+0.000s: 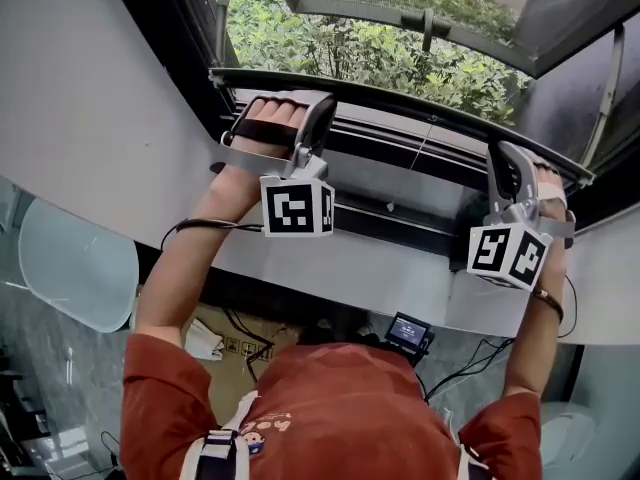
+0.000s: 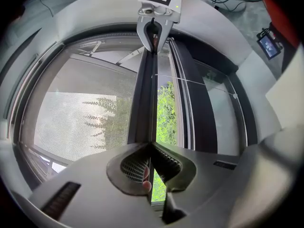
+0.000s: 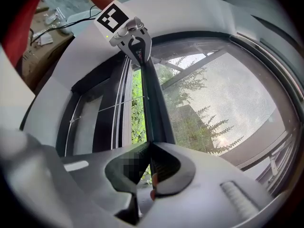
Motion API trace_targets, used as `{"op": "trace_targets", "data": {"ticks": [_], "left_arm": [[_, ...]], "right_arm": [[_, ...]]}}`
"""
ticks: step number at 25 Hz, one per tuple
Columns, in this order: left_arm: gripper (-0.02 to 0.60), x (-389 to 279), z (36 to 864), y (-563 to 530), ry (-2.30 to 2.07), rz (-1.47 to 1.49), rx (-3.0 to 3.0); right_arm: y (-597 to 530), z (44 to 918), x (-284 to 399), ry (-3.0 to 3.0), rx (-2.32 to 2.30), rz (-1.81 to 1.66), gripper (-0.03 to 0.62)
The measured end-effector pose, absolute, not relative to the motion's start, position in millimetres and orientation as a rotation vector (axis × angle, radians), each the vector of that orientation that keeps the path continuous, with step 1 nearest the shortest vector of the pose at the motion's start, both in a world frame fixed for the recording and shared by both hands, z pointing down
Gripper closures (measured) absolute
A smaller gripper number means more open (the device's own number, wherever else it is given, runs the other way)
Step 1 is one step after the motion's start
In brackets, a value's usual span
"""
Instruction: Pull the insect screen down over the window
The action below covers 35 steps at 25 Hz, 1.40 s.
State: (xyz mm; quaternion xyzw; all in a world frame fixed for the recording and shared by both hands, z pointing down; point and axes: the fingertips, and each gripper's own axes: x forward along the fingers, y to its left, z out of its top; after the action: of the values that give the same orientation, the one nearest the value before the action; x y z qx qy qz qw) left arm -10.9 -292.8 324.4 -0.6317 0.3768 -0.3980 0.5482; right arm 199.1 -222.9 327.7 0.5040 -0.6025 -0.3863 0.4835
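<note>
Both hand-held grippers clamp tight on the insect screen's thin dark pull bar (image 1: 400, 96), the left hand-held gripper (image 1: 322, 106) and the right hand-held gripper (image 1: 500, 153) near opposite ends. Only the gripper views show the grey mesh (image 2: 80, 113) stretched beside the bar; in the head view it cannot be made out.

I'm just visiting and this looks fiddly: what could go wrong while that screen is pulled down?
The left gripper and right gripper each pinch the thin screen bar, so it could slip free. If one side pulls harder, the bar may tilt and jam.
</note>
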Motion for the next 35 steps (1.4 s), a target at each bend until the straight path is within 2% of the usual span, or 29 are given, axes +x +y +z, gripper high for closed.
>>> {"op": "trace_targets", "data": {"ticks": [35], "left_arm": [[0.560,-9.2,396.5,-292.7,0.833,-1.050,-1.583]], "right_arm": [[-223.9,399.7,200.8,-1.530,1.138,-0.782,0.566]]}}
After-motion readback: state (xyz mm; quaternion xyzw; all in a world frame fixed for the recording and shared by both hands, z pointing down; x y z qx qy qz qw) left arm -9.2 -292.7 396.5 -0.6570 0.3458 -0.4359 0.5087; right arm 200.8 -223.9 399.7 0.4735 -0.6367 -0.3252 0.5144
